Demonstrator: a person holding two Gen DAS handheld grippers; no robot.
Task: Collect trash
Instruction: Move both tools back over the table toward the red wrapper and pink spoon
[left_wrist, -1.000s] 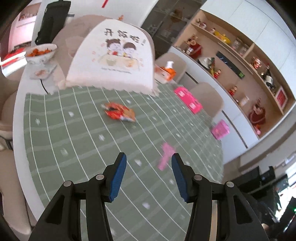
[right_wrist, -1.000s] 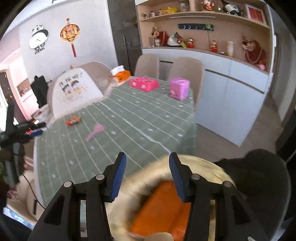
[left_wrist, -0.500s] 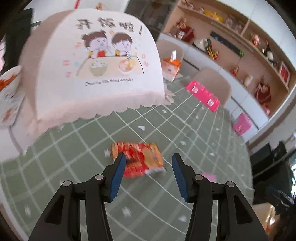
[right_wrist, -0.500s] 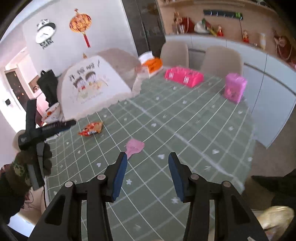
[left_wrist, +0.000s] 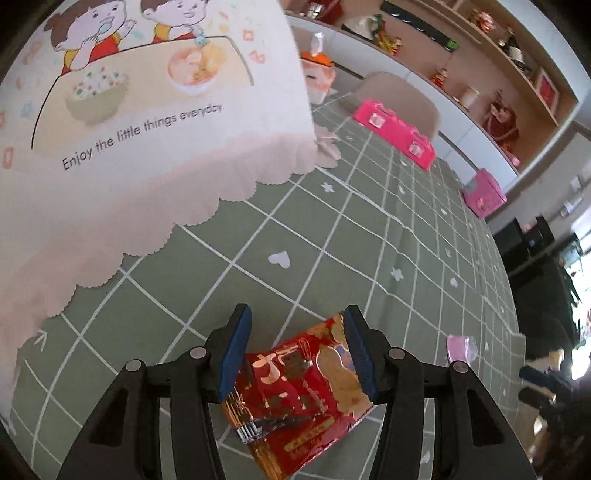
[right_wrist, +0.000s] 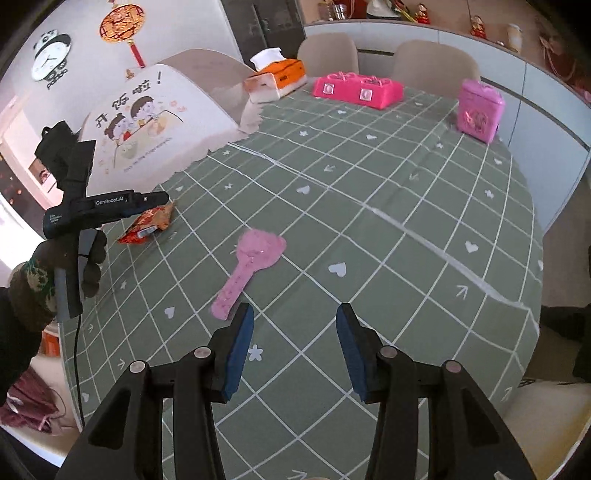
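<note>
Left wrist view: left gripper set wide open over red snack wrapper, blue pads flanking it on both sides. Wrapper flat on green checked tablecloth, not pinched; contact between pads and wrapper edges cannot be told. Printed food cover standing just behind, scalloped hem on the cloth. Pink wrapper lying off to the right, near table edge. Pink case and pink box farther back, well apart from the wrapper.

Right wrist view: right gripper wide open, holding nothing, hovering above the cloth. Pink wrapper, paddle-shaped, flat on the cloth just ahead and left of the left pad, apart from it. Left gripper seen from the side, held in gloved hand, tips over the red wrapper. Tissue box at far side, beside the food cover.
</note>
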